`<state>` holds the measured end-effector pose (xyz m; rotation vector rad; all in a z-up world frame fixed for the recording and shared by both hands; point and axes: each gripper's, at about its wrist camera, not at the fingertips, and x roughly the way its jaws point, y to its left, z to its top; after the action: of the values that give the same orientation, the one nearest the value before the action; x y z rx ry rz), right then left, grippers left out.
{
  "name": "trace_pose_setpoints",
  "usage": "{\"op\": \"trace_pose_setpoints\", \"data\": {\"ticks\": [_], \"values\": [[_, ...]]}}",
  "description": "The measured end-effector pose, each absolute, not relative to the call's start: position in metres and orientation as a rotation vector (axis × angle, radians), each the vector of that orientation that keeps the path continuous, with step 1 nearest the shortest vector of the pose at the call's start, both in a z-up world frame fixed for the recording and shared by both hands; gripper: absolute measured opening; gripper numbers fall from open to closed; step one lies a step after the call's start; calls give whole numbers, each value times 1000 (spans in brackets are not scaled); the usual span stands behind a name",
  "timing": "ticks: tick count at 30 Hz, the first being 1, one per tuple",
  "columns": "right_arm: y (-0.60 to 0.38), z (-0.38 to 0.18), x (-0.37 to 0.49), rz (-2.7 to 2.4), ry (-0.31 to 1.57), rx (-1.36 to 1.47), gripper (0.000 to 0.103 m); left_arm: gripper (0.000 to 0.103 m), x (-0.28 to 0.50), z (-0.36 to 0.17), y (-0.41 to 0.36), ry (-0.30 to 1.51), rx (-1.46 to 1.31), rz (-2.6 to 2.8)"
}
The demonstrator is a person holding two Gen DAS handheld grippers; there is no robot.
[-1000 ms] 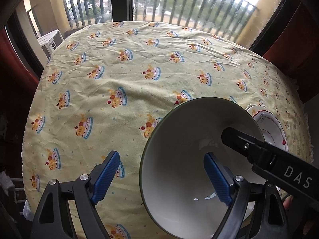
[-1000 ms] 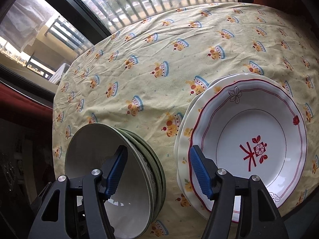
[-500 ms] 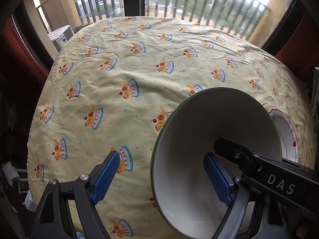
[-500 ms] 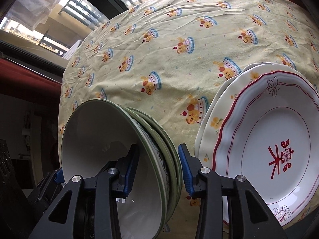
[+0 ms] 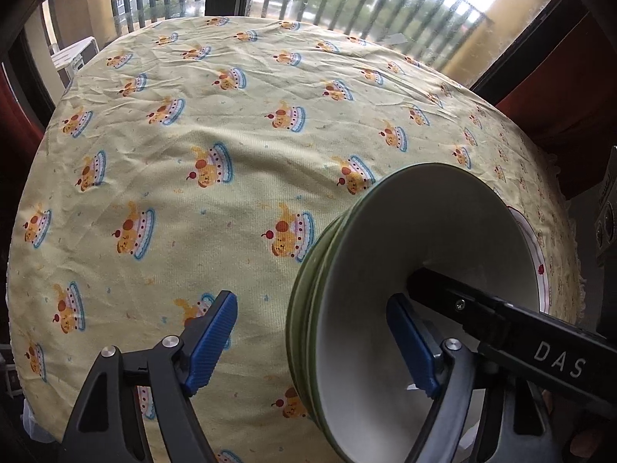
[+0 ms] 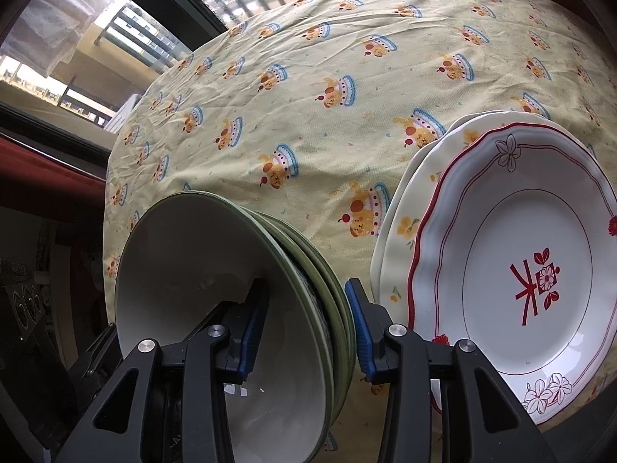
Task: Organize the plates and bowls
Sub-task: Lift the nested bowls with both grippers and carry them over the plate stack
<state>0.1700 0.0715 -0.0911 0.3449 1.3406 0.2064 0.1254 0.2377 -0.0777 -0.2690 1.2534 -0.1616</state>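
Two stacks sit on the yellow tablecloth (image 6: 316, 123): nested green bowls (image 6: 216, 270) and, just beside them, patterned plates (image 6: 516, 270). The right gripper (image 6: 304, 328) straddles the near rims of the bowl stack, clamped on them by the look of it. The left gripper (image 5: 312, 343) has just been narrowing around the opposite wall, not yet touching. Pinching several thin rims together looks risky: a lift could shed the lower bowls or knock the stack against the plates.
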Motion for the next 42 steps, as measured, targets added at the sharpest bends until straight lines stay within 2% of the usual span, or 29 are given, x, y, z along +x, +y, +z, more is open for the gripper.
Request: {"op": "trace_pose_setpoints", "data": {"ticks": [1, 6, 10, 20, 31, 42], "values": [[72, -91, 169, 206, 1335, 337, 44, 68, 125, -80, 237, 1265, -299, -185], [68, -92, 165, 201, 1356, 347, 44, 58, 124, -77, 229, 1267, -300, -265], [72, -87, 158, 191, 1338, 286, 37, 59, 121, -74, 223, 1257, -231, -303], [73, -83, 158, 180, 1371, 282, 37, 58, 124, -69, 225, 1314, -222, -316], [83, -40, 146, 156, 1302, 289, 37, 58, 122, -27, 229, 1261, -143, -380], [80, -23, 133, 147, 1256, 330, 37, 58, 112, -9, 228, 1240, -134, -373]]}}
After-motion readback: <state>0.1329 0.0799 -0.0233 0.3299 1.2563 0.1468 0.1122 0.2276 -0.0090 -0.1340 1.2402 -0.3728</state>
